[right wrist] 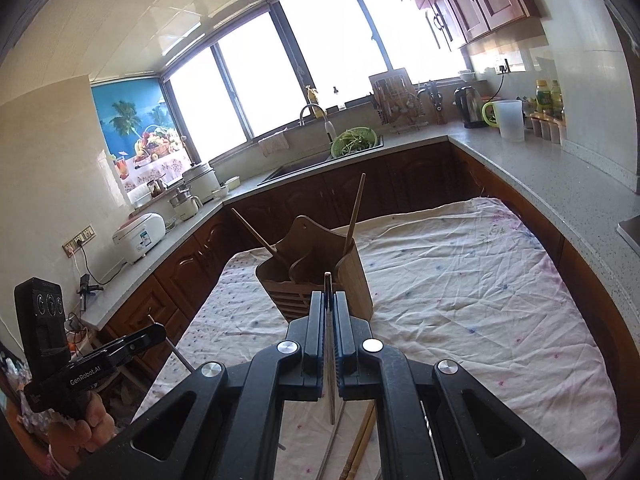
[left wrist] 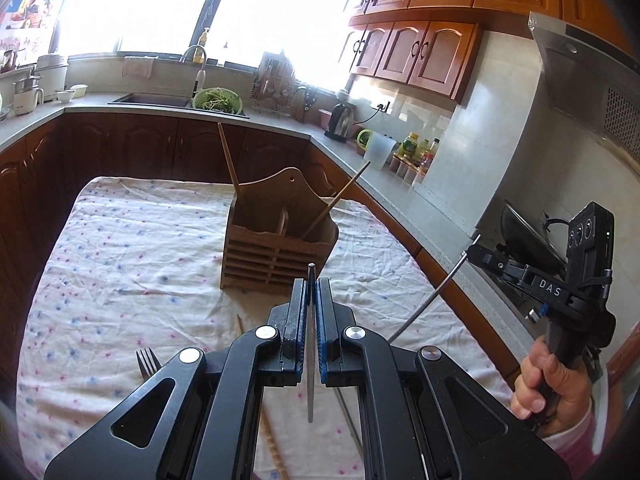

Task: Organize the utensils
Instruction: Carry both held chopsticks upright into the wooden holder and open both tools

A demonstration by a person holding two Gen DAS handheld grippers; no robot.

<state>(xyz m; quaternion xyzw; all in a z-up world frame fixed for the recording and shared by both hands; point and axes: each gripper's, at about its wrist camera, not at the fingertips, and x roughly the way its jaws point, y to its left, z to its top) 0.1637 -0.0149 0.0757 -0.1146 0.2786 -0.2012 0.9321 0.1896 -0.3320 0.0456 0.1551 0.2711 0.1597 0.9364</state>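
Standing on the dotted white cloth-covered table [left wrist: 120, 248], slatted wooden utensil caddy [left wrist: 276, 240] holds two wooden chopsticks [left wrist: 230, 164] leaning apart. Left gripper [left wrist: 311, 292] is clamped on a thin metal chopstick [left wrist: 310, 380], right gripper [right wrist: 329, 312] pinches another metal chopstick [right wrist: 330, 380]. Fork [left wrist: 147, 362] lies on cloth near left gripper.

bare cloth [right wrist: 460, 280] right of holder [right wrist: 320, 276], slanting chopsticks [right wrist: 356, 208] above
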